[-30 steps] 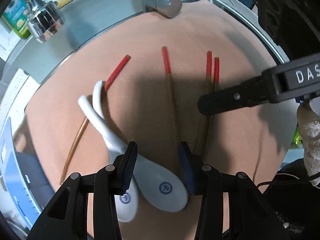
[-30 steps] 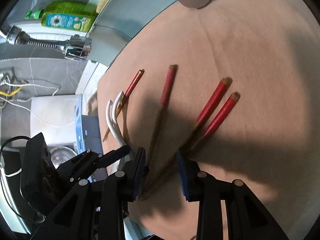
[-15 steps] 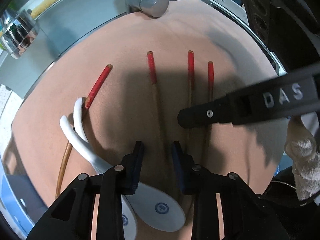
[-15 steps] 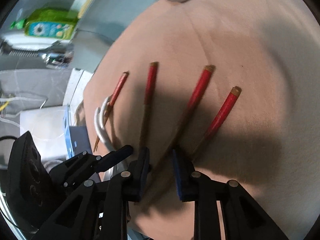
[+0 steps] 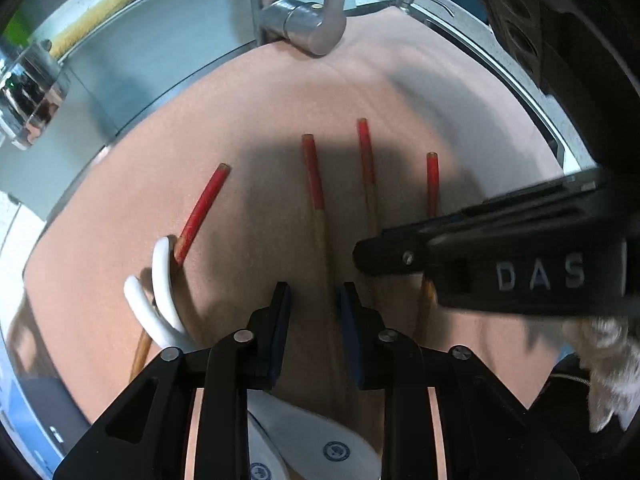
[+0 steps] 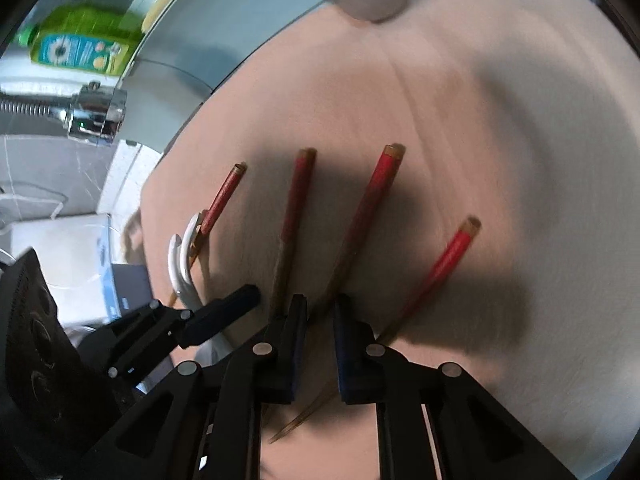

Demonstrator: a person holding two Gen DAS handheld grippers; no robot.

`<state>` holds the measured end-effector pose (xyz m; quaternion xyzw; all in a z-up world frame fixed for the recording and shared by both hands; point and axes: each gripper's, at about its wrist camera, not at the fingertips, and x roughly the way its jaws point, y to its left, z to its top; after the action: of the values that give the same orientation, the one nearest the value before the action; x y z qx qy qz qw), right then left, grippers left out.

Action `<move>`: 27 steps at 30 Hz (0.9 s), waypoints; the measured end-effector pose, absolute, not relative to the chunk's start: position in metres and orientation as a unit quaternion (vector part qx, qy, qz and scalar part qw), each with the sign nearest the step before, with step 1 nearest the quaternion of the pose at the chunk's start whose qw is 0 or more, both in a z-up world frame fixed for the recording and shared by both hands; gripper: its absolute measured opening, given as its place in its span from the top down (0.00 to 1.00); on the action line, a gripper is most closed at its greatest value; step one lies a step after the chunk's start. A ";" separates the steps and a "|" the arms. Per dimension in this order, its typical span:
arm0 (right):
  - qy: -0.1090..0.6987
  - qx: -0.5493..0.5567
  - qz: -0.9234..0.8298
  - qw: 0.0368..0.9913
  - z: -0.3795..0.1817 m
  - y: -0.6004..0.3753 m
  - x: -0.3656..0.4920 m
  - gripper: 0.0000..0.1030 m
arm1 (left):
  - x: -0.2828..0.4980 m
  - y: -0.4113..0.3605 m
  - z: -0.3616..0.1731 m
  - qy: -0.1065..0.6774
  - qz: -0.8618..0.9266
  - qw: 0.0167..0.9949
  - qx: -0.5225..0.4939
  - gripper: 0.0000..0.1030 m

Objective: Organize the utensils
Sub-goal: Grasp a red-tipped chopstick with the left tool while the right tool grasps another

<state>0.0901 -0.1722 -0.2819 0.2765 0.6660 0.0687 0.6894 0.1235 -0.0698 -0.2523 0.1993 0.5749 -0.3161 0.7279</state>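
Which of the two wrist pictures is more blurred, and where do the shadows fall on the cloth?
Right wrist view: more blurred, with the green bottle and the rightmost chopstick smeared; a dark shadow covers the cloth around the chopsticks. Left wrist view: sharper; the faucet shows glare, and shadow darkens the cloth around the middle chopsticks. Both views bend straight edges strongly.

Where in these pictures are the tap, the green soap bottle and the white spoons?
Tap [image 5: 316, 26], left wrist view, on its metal spout's bend.
Green soap bottle [image 6: 80, 46], right wrist view, on its label.
White spoons [image 5: 162, 280], left wrist view, on one curved handle.
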 end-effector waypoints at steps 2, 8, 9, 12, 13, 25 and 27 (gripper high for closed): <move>0.666 0.267 0.070 0.693 -0.281 -0.173 0.090 0.91 | 0.122 -0.064 -0.252 0.574 -0.315 0.728 0.203 0.90; 0.669 0.243 0.059 0.700 -0.277 -0.181 0.089 0.92 | 0.120 -0.051 -0.252 0.579 -0.306 0.732 0.187 0.90; 0.670 0.240 0.059 0.700 -0.277 -0.180 0.091 0.92 | 0.114 -0.050 -0.252 0.577 -0.305 0.734 0.186 0.91; 0.669 0.224 0.059 0.707 -0.275 -0.171 0.094 0.92 | 0.103 -0.052 -0.254 0.570 -0.307 0.739 0.184 0.91; 0.667 0.217 0.061 0.711 -0.274 -0.169 0.093 0.92 | 0.105 -0.049 -0.254 0.573 -0.308 0.740 0.173 0.92; 0.630 0.318 0.069 0.705 -0.270 -0.206 0.073 0.94 | 0.090 -0.024 -0.237 0.585 -0.327 0.741 0.036 0.95; 0.622 0.331 0.067 0.706 -0.267 -0.211 0.072 0.94 | 0.093 -0.029 -0.229 0.579 -0.331 0.744 0.034 0.95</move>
<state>0.0718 -0.2113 -0.2671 0.3306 0.6223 0.0671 0.7063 0.0934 -0.0286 -0.2293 0.0344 0.5795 -0.3308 0.7441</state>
